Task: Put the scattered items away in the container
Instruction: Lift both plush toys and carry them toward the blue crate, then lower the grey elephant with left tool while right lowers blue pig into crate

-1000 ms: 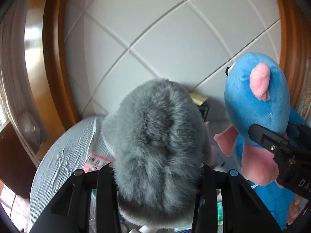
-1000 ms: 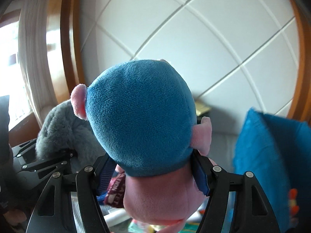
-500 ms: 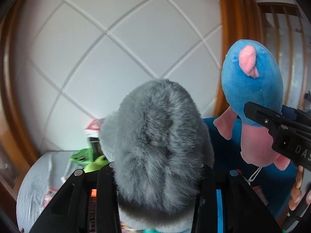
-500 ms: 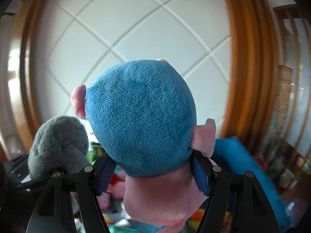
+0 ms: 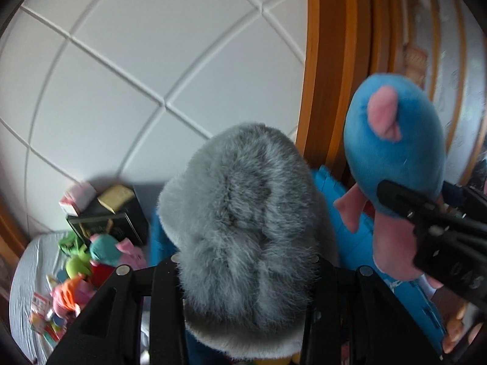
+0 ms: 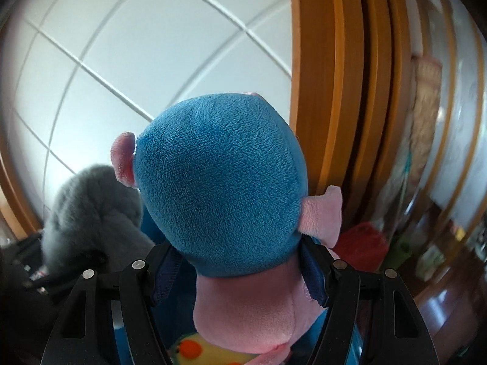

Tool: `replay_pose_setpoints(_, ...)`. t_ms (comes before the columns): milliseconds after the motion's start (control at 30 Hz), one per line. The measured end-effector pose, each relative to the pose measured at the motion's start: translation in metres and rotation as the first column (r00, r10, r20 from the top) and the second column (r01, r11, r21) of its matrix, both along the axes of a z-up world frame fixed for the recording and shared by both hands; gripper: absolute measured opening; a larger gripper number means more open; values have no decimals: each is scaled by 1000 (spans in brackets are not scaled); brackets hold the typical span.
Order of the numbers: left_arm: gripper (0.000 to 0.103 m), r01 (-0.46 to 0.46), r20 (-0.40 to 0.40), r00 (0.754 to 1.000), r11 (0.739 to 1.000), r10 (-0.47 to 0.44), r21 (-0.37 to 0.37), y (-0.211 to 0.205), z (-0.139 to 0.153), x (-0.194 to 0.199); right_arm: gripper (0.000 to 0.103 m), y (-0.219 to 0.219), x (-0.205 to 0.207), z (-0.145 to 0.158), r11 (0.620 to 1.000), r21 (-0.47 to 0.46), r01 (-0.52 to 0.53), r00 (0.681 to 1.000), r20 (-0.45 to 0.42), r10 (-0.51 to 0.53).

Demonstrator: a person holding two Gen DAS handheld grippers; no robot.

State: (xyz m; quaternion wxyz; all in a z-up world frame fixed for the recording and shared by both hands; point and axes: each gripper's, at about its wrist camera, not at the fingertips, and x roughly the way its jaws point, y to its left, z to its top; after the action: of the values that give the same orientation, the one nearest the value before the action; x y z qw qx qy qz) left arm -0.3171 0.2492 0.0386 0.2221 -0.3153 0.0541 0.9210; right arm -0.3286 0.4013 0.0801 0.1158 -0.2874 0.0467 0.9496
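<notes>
My left gripper (image 5: 243, 276) is shut on a grey furry plush toy (image 5: 243, 231), held up in the air in front of the white panelled wall. My right gripper (image 6: 240, 273) is shut on a blue and pink plush toy (image 6: 222, 200). In the left wrist view the blue and pink plush toy (image 5: 392, 164) and the right gripper sit to the right of the grey one. In the right wrist view the grey plush toy (image 6: 91, 213) is at the left. A blue fabric container (image 5: 344, 213) lies behind and below both toys, mostly hidden.
Several small plush toys (image 5: 103, 252) and a black box (image 5: 115, 222) lie on a light bed sheet (image 5: 27, 270) at lower left. A wooden door frame (image 6: 334, 91) stands at the right. A red item (image 6: 362, 246) sits low at the right.
Both grippers have swung to the right with their toys. The wooden frame and blue container have come further into view, and the scattered toys now show at lower left.
</notes>
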Motion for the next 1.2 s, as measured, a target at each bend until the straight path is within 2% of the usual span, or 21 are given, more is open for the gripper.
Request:
replay_pose_setpoints(167, 36, -42, 90, 995, 994, 51, -100, 56, -65, -37, 70, 44, -44, -63, 998, -69, -11, 995, 100, 18)
replay_pose_setpoints(267, 36, -44, 164, 984, 989, 67, -141, 73, -109, -55, 70, 42, -60, -114, 997, -74, -15, 982, 184, 28)
replay_pose_setpoints(300, 36, -34, 201, 977, 986, 67, -165, 77, -126, -64, 70, 42, -64, -127, 997, -68, -22, 979, 203, 35)
replay_pose_setpoints(400, 36, -24, 243, 967, 975, 79, -221, 82, -160, -78, 70, 44, -73, -162, 997, -58, -58, 965, 252, 71)
replay_pose_setpoints(500, 36, 12, 337, 939, 969, 74, -245, 85, -197, -89, 70, 54, -87, -187, 995, -53, -86, 952, 292, 97)
replay_pose_setpoints(567, 36, 21, 408, 908, 964, 92, -265, 83, -218, -95, 70, 57, -94, -203, 994, -48, -101, 942, 317, 111)
replay_pose_setpoints(633, 37, 18, 426, 899, 962, 104, -273, 82, -226, -99, 70, 60, -99, -219, 992, -84, -96, 929, 351, 120)
replay_pose_setpoints(700, 38, 3, 420, 900, 960, 120, -280, 81, -229, -102, 70, 65, -103, -237, 988, -136, -75, 913, 388, 123)
replay_pose_setpoints(833, 40, -10, 428, 893, 955, 142, -296, 79, -237, -106, 70, 62, -104, -258, 989, -127, -74, 891, 438, 123)
replay_pose_setpoints(933, 47, -7, 436, 889, 955, 142, -297, 79, -242, -106, 70, 62, -100, -258, 989, -131, -71, 899, 421, 121)
replay_pose_setpoints(1000, 59, 0, 432, 891, 953, 137, -303, 81, -243, -105, 70, 66, -98, -259, 989, -138, -56, 908, 404, 108)
replay_pose_setpoints(1067, 66, 7, 424, 896, 952, 130, -307, 84, -244, -104, 70, 70, -96, -262, 986, -160, -43, 913, 395, 104)
replay_pose_setpoints(1200, 67, 29, 423, 898, 940, 125, -339, 93, -248, -97, 71, 68, -94, -267, 985, -165, -45, 911, 399, 109)
